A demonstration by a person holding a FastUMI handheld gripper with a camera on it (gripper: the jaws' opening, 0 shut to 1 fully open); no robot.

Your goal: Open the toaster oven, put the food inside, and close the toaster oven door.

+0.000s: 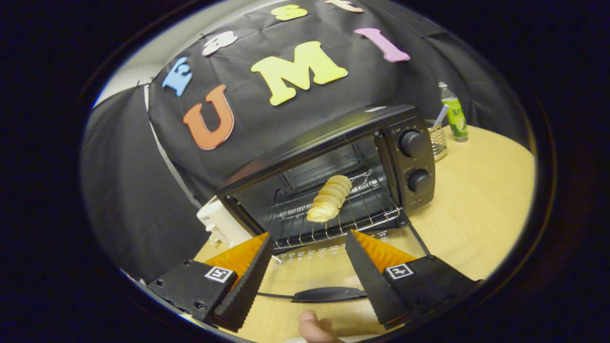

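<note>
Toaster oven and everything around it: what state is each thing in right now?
Toaster oven: open.
Door: folded down flat, under the fingers.
Bread: lying on the wire rack inside.
Gripper: open, holding nothing.
Green bottle: upright, cap on, on the table.

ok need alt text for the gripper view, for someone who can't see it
A bread roll lies on the wire rack inside an open toaster oven, its glass door folded down flat. The gripper is open and empty, its fingers just short of the rack, over the door.
</note>
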